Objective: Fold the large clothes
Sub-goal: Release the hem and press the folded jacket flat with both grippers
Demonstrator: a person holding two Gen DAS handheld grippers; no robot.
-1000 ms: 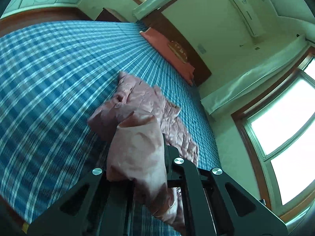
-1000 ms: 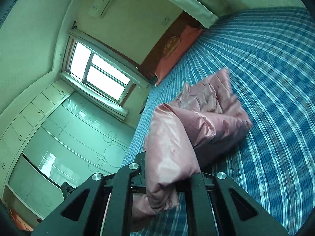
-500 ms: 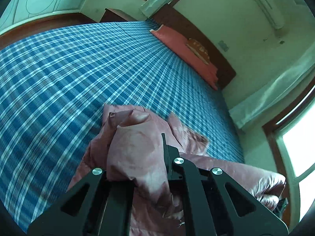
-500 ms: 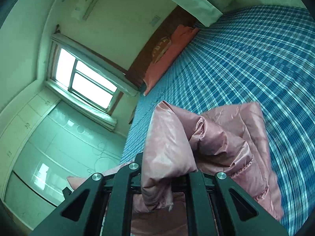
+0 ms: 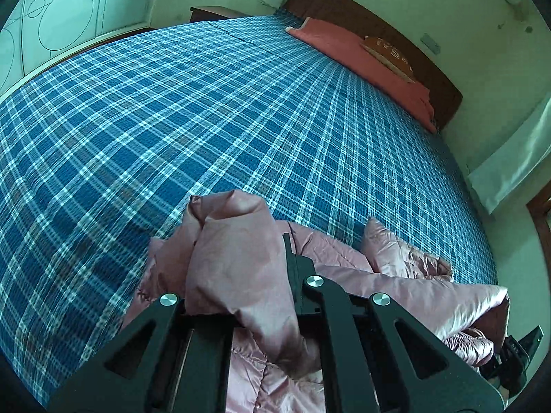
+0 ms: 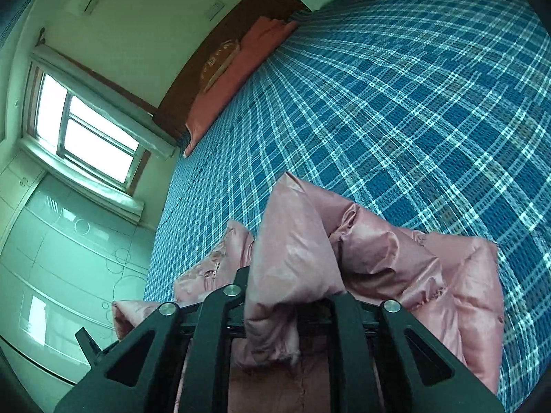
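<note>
Pink padded jacket (image 5: 241, 268) now lies bunched at the near edge of the plaid bedspread (image 5: 206, 120), carried down from mid-bed. Left gripper (image 5: 237, 275) pinches a fold nearly shut; right gripper (image 6: 292, 275) has just been opening, cloth between its jaws, suggesting release.

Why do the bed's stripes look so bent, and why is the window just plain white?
In the left wrist view the wide lens bows the checked bedspread into a dome and darkens the corners. In the right wrist view the window is overexposed to blank white, the bedspread lines smear towards the right edge, and the pink jacket shows soft sheen, not hard glare.
</note>
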